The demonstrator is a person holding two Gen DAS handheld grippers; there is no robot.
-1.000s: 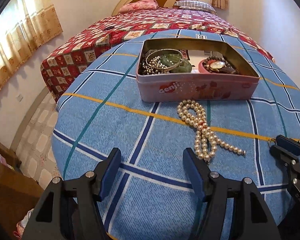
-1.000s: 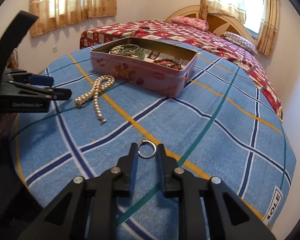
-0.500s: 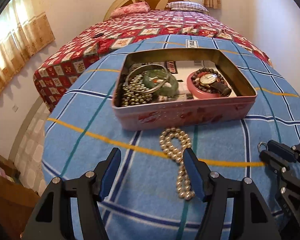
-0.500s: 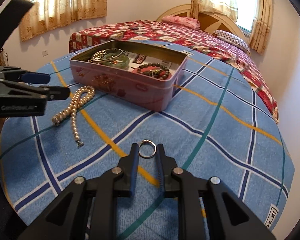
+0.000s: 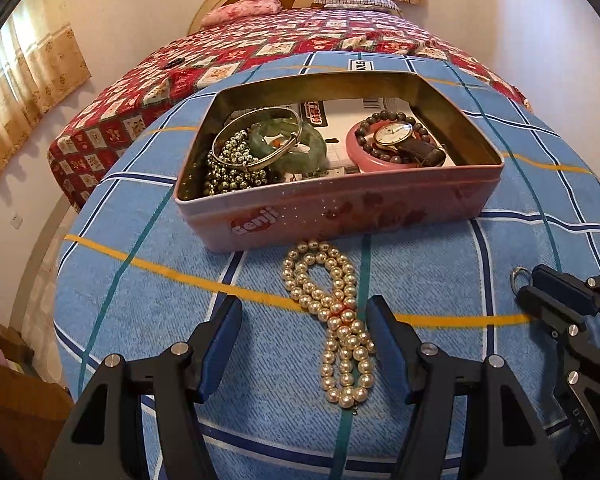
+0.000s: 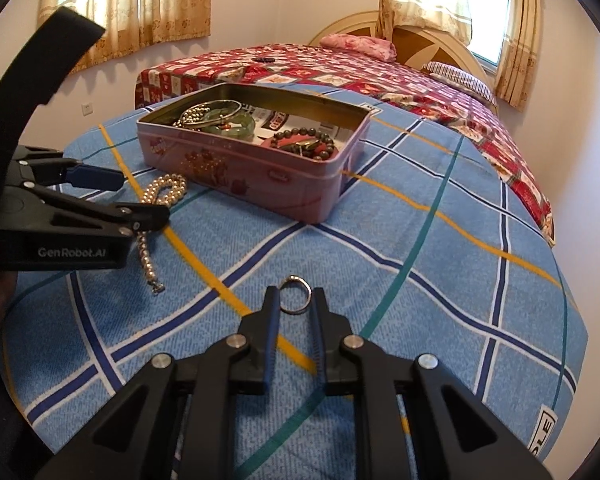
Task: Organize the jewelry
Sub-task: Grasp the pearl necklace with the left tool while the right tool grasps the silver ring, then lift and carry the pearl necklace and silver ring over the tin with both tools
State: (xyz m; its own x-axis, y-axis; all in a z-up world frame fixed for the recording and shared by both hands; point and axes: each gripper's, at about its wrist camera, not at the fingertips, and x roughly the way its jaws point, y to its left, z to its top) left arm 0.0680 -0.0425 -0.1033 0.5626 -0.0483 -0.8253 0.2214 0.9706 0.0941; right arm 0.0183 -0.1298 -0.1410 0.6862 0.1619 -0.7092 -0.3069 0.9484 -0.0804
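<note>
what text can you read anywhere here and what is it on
"GenRobot.AI": side of the left gripper.
"Genji": front wall of the pink tin, read tentatively.
"OLE": white tag on the blue blanket, first letter cut off.
Printed card inside the tin: too small to read.

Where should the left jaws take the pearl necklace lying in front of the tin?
Probably at the crossing of the pearl necklace, where its strands bunch together. It lies flat on the blue blanket in a figure-eight, so come from above with the open left gripper straddling that waist, clear of the pink tin.
</note>
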